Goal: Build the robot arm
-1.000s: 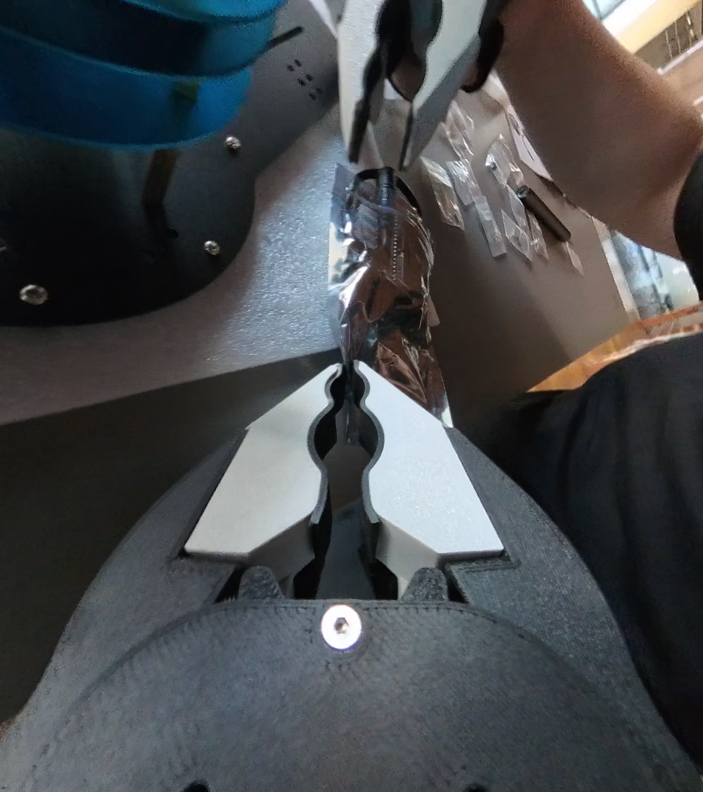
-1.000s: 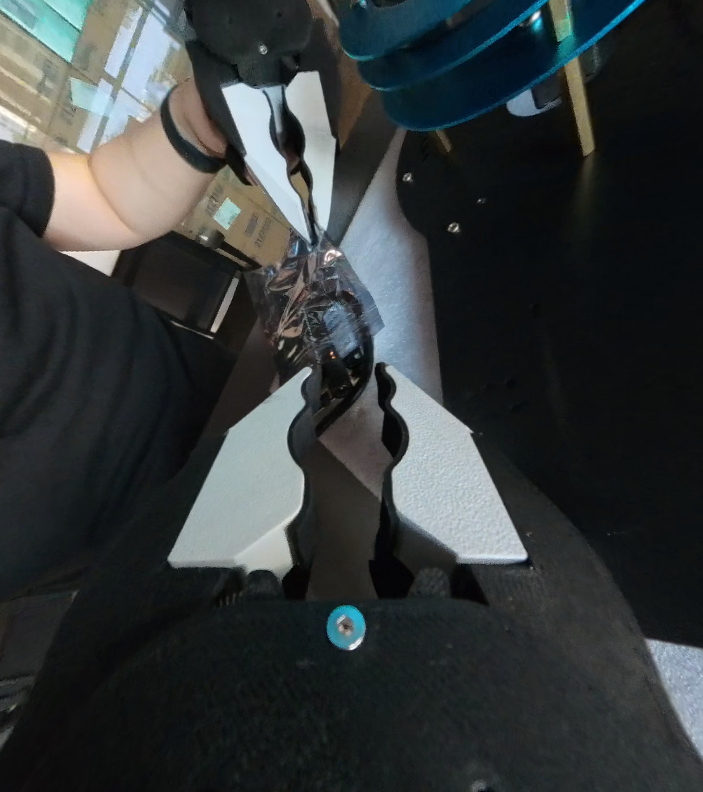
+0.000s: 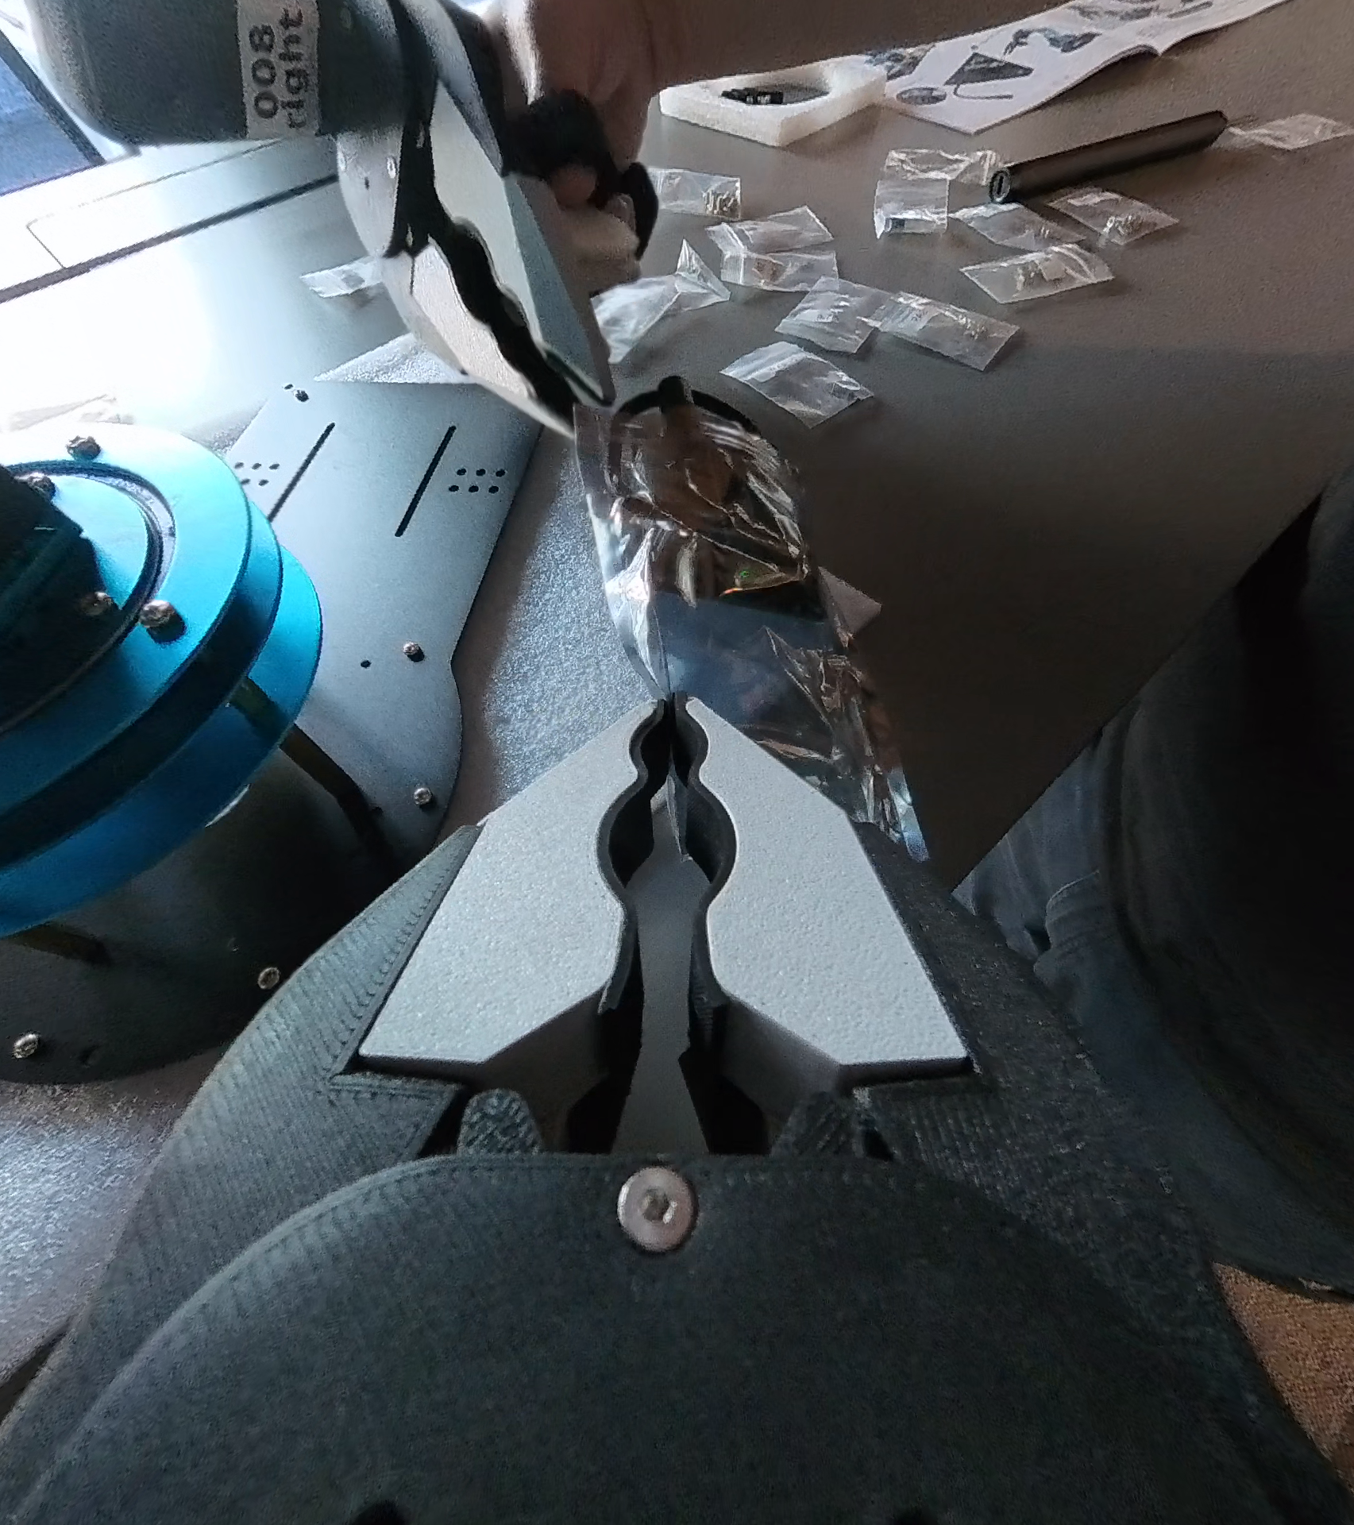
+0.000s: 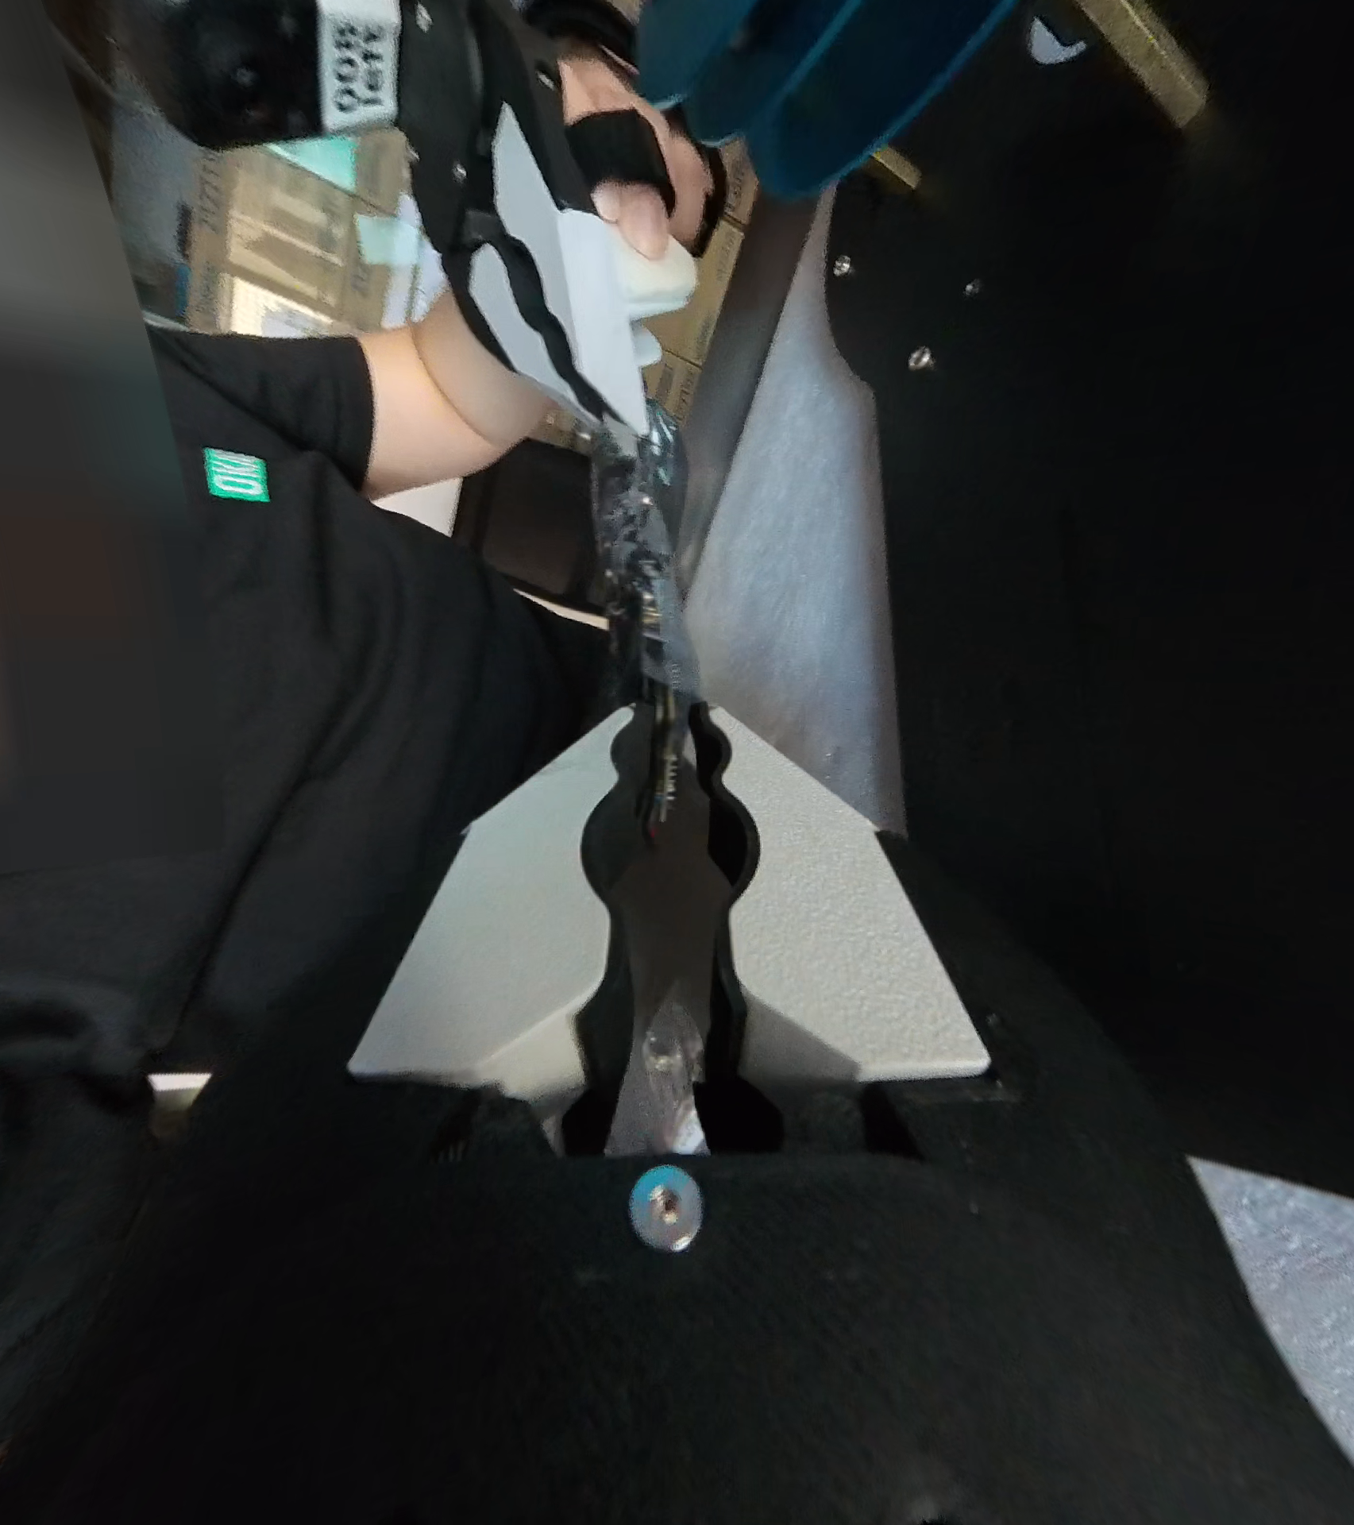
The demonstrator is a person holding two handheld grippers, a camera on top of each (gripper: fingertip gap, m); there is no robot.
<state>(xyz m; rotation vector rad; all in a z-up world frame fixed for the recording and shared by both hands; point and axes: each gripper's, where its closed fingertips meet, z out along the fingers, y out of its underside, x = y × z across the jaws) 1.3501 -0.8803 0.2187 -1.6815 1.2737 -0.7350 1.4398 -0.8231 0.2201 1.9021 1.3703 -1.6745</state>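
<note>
The left wrist view looks close along its own fingers, down and across the grey table (image 3: 1069,429) toward its far edge. The right wrist view faces back the opposite way, toward the person's dark shirt (image 4: 285,660). Both share the crinkled silvery bag (image 3: 706,536) stretched between them and the blue ringed base (image 3: 120,644) beside it.

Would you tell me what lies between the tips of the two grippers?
The crinkled silvery bag spans it: left gripper pinches one end, right gripper the other, shown in the left wrist view.
</note>
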